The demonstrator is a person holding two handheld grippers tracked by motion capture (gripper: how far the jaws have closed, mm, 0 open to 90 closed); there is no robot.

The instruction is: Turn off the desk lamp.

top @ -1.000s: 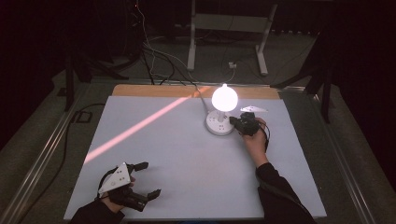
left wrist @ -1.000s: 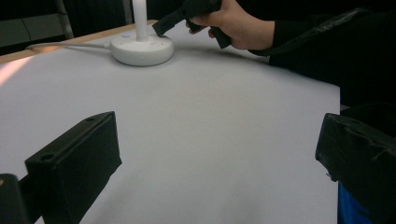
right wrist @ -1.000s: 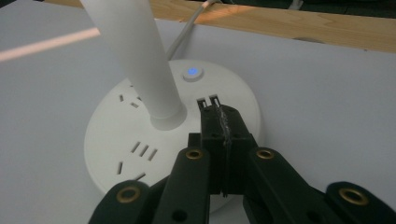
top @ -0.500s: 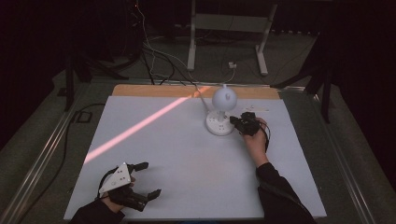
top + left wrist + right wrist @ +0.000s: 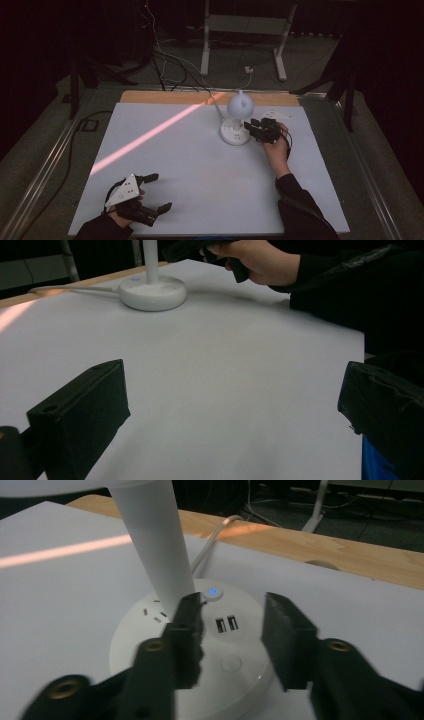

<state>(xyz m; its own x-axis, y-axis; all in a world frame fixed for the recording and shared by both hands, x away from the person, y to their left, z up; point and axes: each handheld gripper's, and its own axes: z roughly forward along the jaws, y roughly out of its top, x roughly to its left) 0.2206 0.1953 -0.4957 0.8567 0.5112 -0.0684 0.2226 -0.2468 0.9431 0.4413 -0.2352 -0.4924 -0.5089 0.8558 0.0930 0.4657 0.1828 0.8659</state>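
A white lamp (image 5: 236, 120) stands on the white worktop (image 5: 200, 175), near its far edge. The lamp has a round base (image 5: 200, 650), a white pole (image 5: 155, 540) and a ball-shaped head (image 5: 240, 105). The head is dark.

The right gripper (image 5: 262, 131) is just beside the lamp, on its right side, low over the base. Its jaws are spread a little and hold nothing. In the right gripper view the gripper (image 5: 232, 630) points at the top of the base, and its left jaw is right next to the pole. Between the jaws lie two small slots (image 5: 226, 624). A little blue-lit button (image 5: 213, 592) sits just past them, near the pole. A white cord (image 5: 215, 535) runs away from behind the lamp.

The left gripper (image 5: 152, 192) is well apart from the lamp, at the near left corner of the worktop. Its jaws are spread wide and hold nothing. In the left gripper view the lamp base (image 5: 152, 290) is far off, with the right hand (image 5: 260, 262) beside it.

A pink stripe of light (image 5: 150, 134) crosses the worktop left of the lamp.
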